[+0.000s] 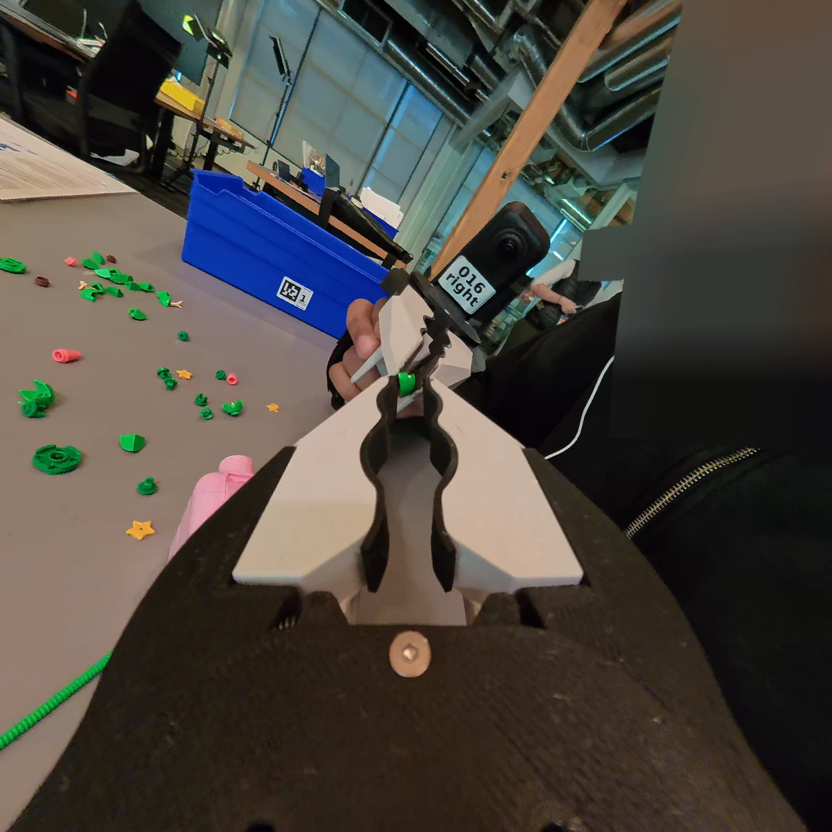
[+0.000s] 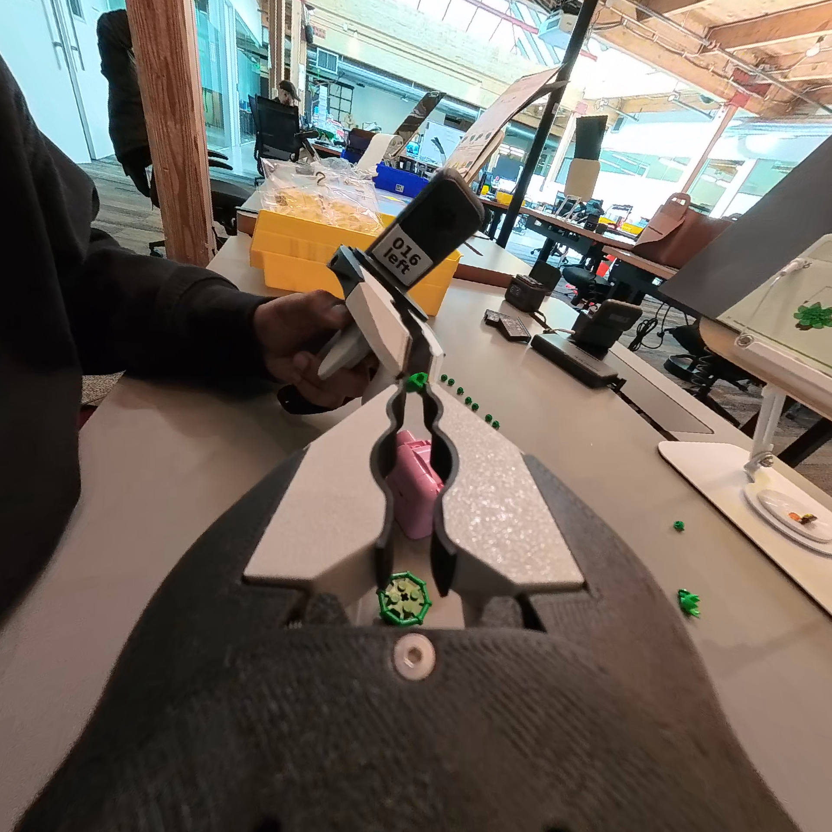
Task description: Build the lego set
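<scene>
My left gripper [image 1: 407, 389] and right gripper [image 2: 412, 391] meet tip to tip above the grey table [image 1: 90, 608]. A small green lego piece [image 1: 405, 384] sits between the nearly closed tips of both; it also shows in the right wrist view [image 2: 415, 382]. The right gripper [image 1: 421, 360] faces me in the left wrist view, and the left gripper [image 2: 416, 367] faces me in the right wrist view. A pink lego body [image 2: 412, 490] stands on the table below them, also in the left wrist view [image 1: 216, 495]. A round green wheel-like piece [image 2: 404, 601] lies under my right gripper.
Loose green, pink and yellow pieces [image 1: 135, 360] are scattered at the left, with a green ribbed stem [image 1: 49, 711]. A blue bin [image 1: 270, 252] stands behind. A yellow bin [image 2: 288, 256], black devices [image 2: 576, 355], a row of green studs [image 2: 468, 400] and a white stand [image 2: 743, 454] are at the right. Both grippers' tips are close together, under 4 cm apart.
</scene>
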Motion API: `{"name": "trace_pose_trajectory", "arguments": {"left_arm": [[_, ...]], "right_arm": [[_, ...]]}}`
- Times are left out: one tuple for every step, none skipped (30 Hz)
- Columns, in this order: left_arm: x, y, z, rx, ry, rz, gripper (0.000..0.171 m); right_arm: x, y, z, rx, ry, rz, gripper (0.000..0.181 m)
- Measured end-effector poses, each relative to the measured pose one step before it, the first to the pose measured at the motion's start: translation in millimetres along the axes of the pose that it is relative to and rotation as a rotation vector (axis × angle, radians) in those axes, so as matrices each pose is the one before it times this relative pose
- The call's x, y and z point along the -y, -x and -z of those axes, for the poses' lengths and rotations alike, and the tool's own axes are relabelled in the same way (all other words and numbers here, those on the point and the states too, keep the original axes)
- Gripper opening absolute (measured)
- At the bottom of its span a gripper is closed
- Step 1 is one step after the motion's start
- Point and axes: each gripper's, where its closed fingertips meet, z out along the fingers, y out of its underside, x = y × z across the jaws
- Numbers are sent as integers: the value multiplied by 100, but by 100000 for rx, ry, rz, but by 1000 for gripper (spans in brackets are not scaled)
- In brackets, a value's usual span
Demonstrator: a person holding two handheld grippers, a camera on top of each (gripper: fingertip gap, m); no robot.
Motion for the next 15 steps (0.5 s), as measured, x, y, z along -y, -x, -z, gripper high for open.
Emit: {"name": "trace_pose_trajectory", "arguments": {"left_arm": [[-42, -31, -8, -519, 113, 468, 8], [-36, -68, -4, -692, 192, 499, 9], [-64, -73, -25, -633, 406, 554, 9], [-76, 46, -25, 206, 518, 377, 8], [-64, 112, 4, 760, 444, -58, 5], [-31, 104, 24, 902, 275, -587, 1], [34, 22, 40, 427, 34, -290, 0], [53, 118, 11, 1003, -102, 91, 0], [10, 353, 5, 2241, 22, 267, 0], [-27, 346, 48, 2119, 121, -221, 0], [55, 252, 88, 1441, -252, -182, 0], [196, 153, 146, 995, -1010, -55, 0], [282, 181, 208, 1107, -1535, -138, 0], [278, 113, 256, 603, -1433, -328, 0], [232, 60, 253, 67, -988, -308, 0]], "right_arm": [[-8, 16, 16, 102, 4, 171, 5], [-35, -13, 4, -5, 175, 130, 3], [-56, 10, 26, 94, 269, 197, 0], [8, 23, 17, 222, -229, 20, 0], [36, 41, 2, 343, -238, -265, 0], [-8, -73, -11, -458, 92, -267, 0], [-63, -98, 6, -476, 347, 120, 0], [-110, -117, -7, -597, 522, -27, 0], [-144, -131, -22, -523, 791, -240, 0], [-162, -109, -33, -466, 906, -67, 0], [-175, -134, -13, -555, 992, 92, 0], [-146, -161, 5, -706, 920, 164, 0], [-116, -210, 49, -911, 815, 375, 0], [-90, -290, 85, -1117, 880, 362, 0], [-63, -329, 142, -1136, 766, 202, 0]]}}
